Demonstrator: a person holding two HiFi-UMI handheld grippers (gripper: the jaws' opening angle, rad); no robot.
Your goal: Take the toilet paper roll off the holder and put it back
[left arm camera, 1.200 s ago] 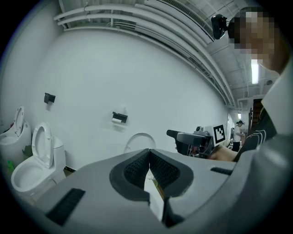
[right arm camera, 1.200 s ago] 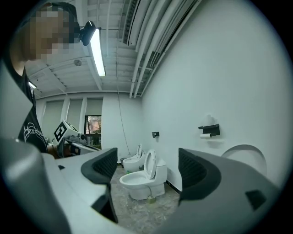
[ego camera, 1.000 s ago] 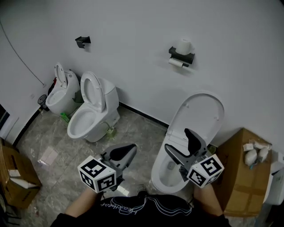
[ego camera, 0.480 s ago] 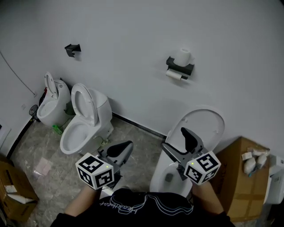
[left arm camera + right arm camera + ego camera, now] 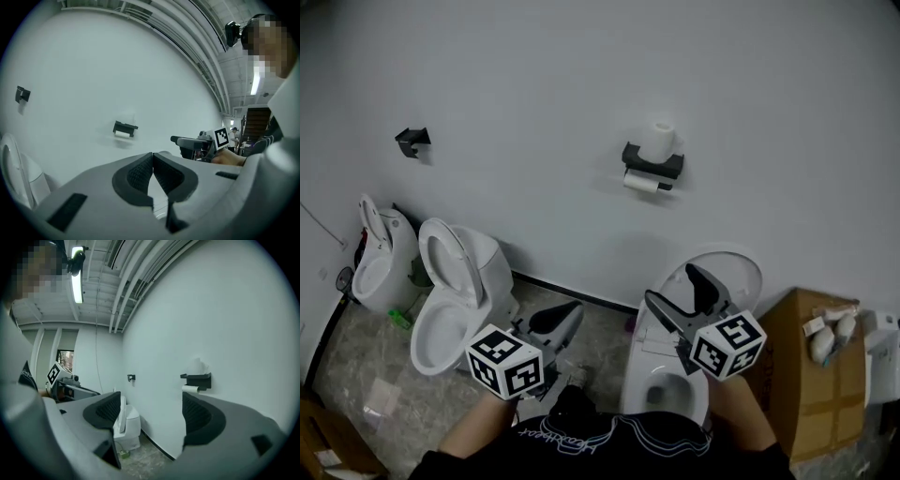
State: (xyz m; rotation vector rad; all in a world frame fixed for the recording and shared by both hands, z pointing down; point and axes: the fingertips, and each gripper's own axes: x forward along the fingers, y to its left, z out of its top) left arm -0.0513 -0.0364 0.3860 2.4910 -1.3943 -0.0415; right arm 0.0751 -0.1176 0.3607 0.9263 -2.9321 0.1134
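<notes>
Toilet paper roll (image 5: 642, 182) hangs well beyond right hand-held gripper (image 5: 670, 284).

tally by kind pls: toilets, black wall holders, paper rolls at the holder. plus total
toilets: 3
black wall holders: 2
paper rolls: 2 (one upright on top of the holder, one hung under it)
total: 7
</notes>
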